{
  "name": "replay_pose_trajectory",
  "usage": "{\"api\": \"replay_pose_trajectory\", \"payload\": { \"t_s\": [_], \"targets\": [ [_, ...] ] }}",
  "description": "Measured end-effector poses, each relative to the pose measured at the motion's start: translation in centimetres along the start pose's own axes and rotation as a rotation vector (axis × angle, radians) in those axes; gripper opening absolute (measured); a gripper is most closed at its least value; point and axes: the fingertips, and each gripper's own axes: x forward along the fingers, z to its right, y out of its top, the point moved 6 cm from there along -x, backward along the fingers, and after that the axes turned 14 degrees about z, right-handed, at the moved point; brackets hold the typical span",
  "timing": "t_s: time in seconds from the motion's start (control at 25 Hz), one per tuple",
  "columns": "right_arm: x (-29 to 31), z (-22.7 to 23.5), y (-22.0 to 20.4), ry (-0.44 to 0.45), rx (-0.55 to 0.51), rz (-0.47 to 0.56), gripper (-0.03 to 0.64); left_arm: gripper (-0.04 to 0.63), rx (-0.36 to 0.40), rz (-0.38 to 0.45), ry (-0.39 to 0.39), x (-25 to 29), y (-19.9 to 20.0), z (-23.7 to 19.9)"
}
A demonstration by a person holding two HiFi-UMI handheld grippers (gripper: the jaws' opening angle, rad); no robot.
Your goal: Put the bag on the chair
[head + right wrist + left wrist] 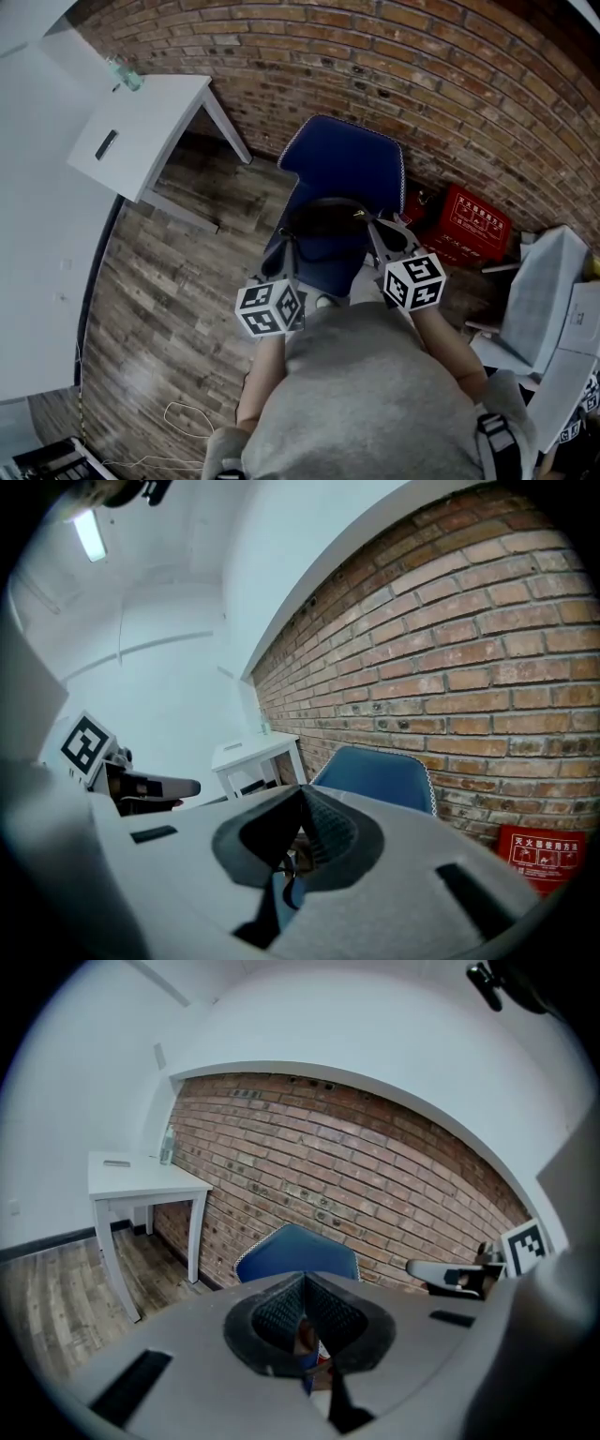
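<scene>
A dark bag (328,220) hangs just over the seat of the blue chair (352,159), in front of its backrest. My left gripper (286,246) holds the bag's left end and my right gripper (382,232) its right end, both shut on the bag's strap. In the left gripper view the jaws (305,1283) are pressed together, with the chair (295,1246) beyond and a bit of the bag showing below them. The right gripper view shows its jaws (302,794) shut, a thin dark strap (286,885) under them, and the chair (375,771) ahead.
A white table (141,131) with a bottle (127,75) stands at the left against the brick wall (403,66). A red crate (473,225) sits right of the chair. White boxes (548,300) fill the right side. A cable (187,417) lies on the wood floor.
</scene>
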Motion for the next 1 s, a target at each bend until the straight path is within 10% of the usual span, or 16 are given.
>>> {"api": "replay_pose_trajectory", "payload": {
  "t_s": [1.0],
  "targets": [
    [0.7,-1.3,0.7,0.018,0.002,0.001,0.003,0.002,-0.018,0.009,-0.008,0.2,0.3,-0.5]
  ]
}}
